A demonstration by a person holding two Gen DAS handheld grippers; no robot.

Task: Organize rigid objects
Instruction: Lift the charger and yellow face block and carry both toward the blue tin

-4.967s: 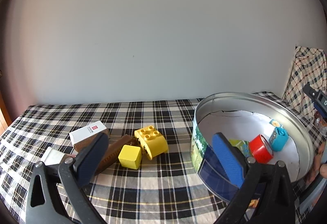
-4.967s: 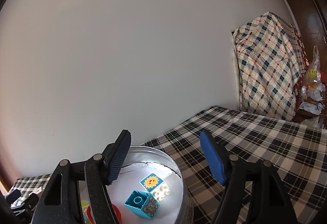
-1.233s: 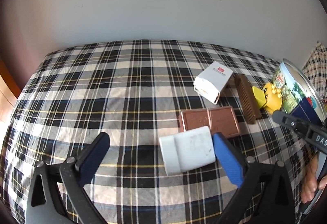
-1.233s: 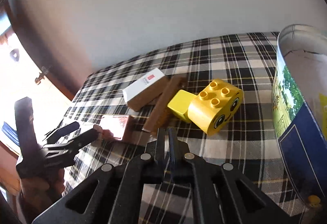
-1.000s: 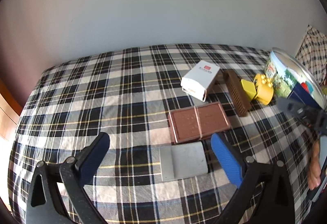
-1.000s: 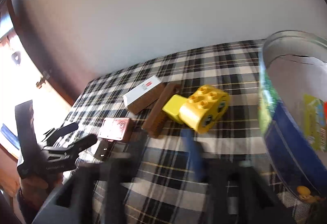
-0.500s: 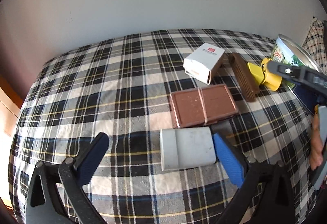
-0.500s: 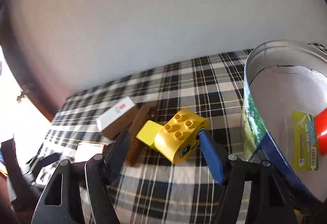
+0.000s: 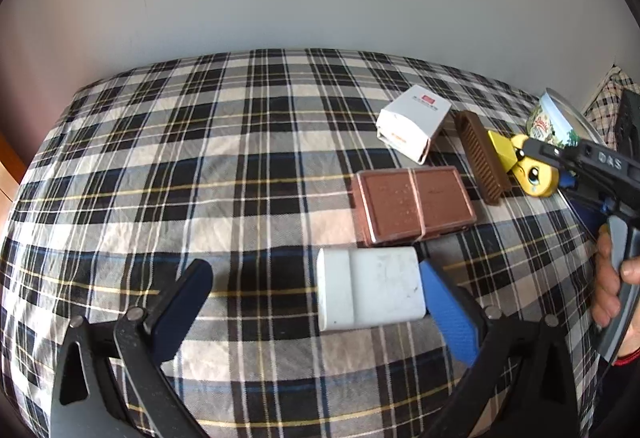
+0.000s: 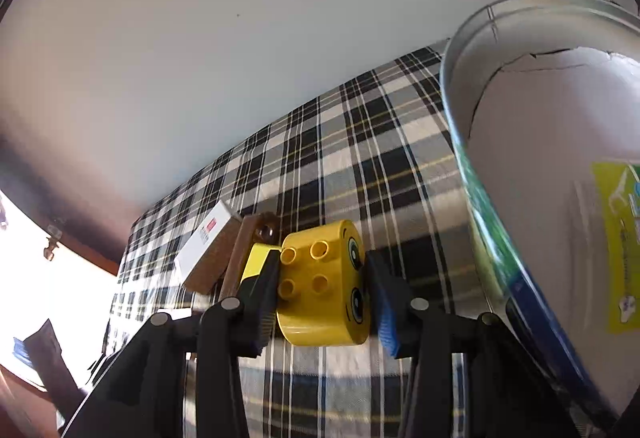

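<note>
A yellow studded brick with a cartoon face (image 10: pixel 320 294) sits on the plaid cloth between the pads of my right gripper (image 10: pixel 322 278). The jaws are closing and both pads touch its sides. A small yellow cube (image 10: pixel 256 258) and a brown ribbed bar (image 10: pixel 248 238) lie just behind it. In the left wrist view the same brick (image 9: pixel 536 176) shows at far right. My left gripper (image 9: pixel 312 270) stands open over a white block (image 9: pixel 370 288), whose right end meets the blue pad.
A round metal tin (image 10: pixel 460 110) stands close on the right of the brick. A flat brown case (image 9: pixel 412 204) and a white carton (image 9: pixel 414 120) lie mid-cloth. A person's hand (image 9: pixel 608 278) holds the right gripper's handle. Open plaid cloth stretches to the left.
My right gripper has moved in and down onto the yellow brick, and its jaws have narrowed from wide apart to touching the brick. The left gripper has barely shifted over the white block.
</note>
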